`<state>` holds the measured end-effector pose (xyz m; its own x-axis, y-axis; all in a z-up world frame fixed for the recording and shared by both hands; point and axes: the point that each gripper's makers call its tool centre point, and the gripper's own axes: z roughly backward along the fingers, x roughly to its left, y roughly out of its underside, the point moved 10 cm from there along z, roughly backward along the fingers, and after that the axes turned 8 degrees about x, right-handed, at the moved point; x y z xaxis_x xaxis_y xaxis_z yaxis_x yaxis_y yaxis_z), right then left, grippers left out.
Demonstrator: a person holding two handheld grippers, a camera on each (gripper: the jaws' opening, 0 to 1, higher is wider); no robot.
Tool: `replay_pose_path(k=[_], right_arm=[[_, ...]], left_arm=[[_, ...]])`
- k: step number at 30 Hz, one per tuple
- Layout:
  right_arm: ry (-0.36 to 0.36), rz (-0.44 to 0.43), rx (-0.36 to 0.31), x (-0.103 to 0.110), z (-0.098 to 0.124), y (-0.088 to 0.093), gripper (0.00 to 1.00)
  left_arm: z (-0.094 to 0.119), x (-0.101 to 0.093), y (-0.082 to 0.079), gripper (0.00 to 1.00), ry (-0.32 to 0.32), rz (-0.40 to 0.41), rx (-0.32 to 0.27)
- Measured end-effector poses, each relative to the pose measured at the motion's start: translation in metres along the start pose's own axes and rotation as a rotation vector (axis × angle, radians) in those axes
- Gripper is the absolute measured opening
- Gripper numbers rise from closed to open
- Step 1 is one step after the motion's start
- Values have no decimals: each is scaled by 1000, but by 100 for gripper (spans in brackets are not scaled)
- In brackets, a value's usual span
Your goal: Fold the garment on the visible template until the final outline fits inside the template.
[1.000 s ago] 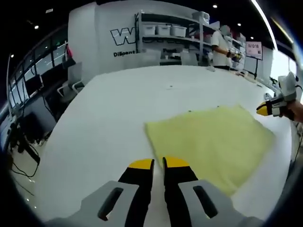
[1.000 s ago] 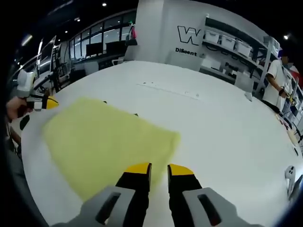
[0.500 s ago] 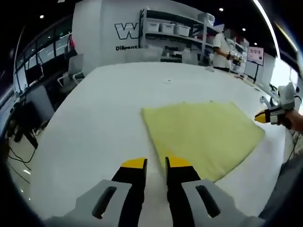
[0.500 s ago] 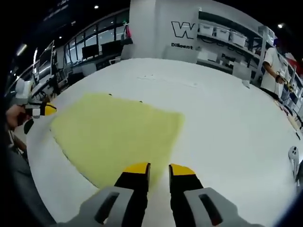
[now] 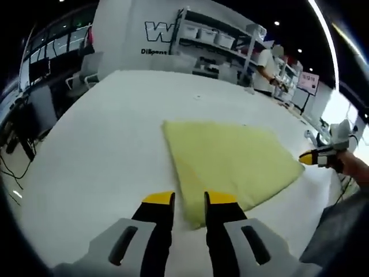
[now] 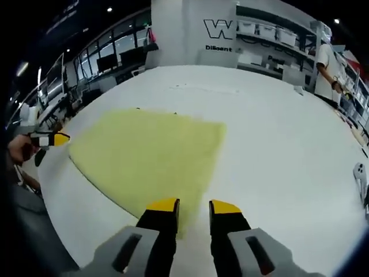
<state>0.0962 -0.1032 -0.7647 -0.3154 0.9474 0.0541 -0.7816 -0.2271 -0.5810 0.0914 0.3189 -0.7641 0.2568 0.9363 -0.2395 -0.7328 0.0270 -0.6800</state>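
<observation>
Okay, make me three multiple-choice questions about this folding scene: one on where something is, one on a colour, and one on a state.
1. Where does the garment lie?
A. Flat on the white table
B. On the shelves at the back
C. Draped over a chair

2. What colour is the garment?
A. Blue
B. Pale yellow
C. Red

3. What state is the left gripper in?
A. Shut on the garment
B. Lifting a folded corner
C. Open, holding nothing

Answers:
1. A, since the cloth is spread on the table top in both views.
2. B, as it reads pale yellow against the white surface.
3. C, because the jaws stand apart over the garment's near corner with a gap between them.
</observation>
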Motion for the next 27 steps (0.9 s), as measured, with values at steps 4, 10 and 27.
replay_pose_path(k=[4,10,27], right_arm=[[-10,-23,14,2,6,9,18],[-82,-94,22,7,6,18,20],[-115,-24,78,14,6,13,0]], left_arm=[[-3,2,9,21,106,114,26],[-3,3,14,20,126,114,51],[-3,7,9,0,170,-4,109]])
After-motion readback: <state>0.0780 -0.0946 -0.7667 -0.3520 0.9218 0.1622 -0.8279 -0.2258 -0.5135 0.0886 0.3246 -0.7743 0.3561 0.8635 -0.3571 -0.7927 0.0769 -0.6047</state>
